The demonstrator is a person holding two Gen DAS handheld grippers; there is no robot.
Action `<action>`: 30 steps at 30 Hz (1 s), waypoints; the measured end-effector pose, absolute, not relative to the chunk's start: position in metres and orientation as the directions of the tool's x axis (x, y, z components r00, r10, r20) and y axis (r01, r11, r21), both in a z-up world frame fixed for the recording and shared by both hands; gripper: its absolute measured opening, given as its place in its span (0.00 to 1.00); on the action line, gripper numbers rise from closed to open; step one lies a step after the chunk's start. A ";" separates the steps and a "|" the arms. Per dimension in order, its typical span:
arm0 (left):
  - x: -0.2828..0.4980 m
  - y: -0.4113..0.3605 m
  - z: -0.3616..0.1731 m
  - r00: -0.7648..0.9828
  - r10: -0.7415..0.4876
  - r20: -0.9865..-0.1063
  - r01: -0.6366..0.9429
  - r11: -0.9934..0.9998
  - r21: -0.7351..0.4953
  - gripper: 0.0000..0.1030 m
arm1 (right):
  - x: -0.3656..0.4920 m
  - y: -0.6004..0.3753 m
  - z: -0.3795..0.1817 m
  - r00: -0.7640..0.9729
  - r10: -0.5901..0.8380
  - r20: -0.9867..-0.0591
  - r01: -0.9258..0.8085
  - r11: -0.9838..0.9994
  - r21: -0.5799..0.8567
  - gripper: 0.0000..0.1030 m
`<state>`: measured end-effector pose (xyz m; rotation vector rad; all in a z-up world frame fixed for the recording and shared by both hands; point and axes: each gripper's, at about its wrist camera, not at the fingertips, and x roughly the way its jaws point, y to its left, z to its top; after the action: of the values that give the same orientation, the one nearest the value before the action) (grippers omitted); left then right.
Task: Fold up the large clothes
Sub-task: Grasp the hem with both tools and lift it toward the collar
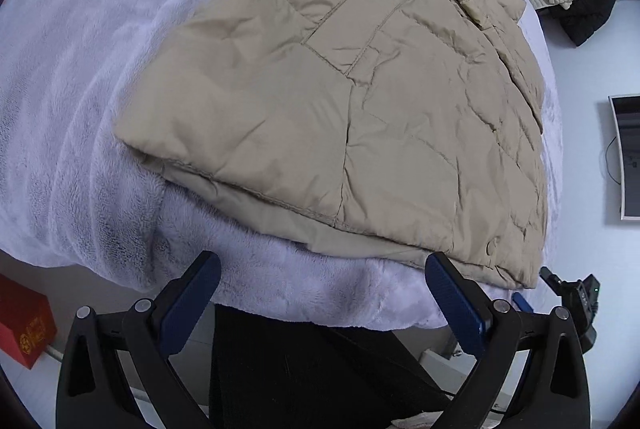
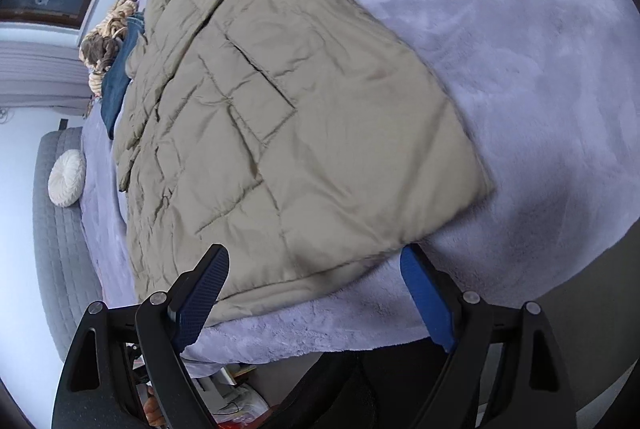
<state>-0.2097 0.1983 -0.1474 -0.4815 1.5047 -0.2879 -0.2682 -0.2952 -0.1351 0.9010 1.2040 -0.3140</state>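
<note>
A beige quilted puffer jacket (image 1: 360, 101) lies folded flat on a lavender fleece blanket (image 1: 80, 89) that covers a bed. It also shows in the right wrist view (image 2: 288, 133), its hem near the bed's front edge. My left gripper (image 1: 322, 265) is open and empty, just short of the jacket's hem. My right gripper (image 2: 314, 261) is open and empty, its fingers straddling the hem without holding it. In the left wrist view the right gripper's black body (image 1: 576, 293) shows at the right, beside the jacket's corner.
Folded blue jeans (image 2: 118, 81) and a knitted item (image 2: 104, 45) lie beyond the jacket's collar. A grey sofa (image 2: 56, 229) with a round white cushion (image 2: 66, 177) stands left. A red box (image 1: 24, 325) sits on the floor. Dark clothes (image 1: 576, 1) are piled far right.
</note>
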 end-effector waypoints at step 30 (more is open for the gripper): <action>-0.148 0.192 -0.094 0.280 -0.517 -0.809 -0.012 0.841 -0.542 0.12 | -0.240 -0.296 -0.162 0.541 0.406 -0.737 0.660 0.340 0.671 0.10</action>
<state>-0.1483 0.1922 -0.0938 -0.4981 1.2536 -0.3575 -0.2402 -0.2962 -0.1619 1.2775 1.0589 -0.2134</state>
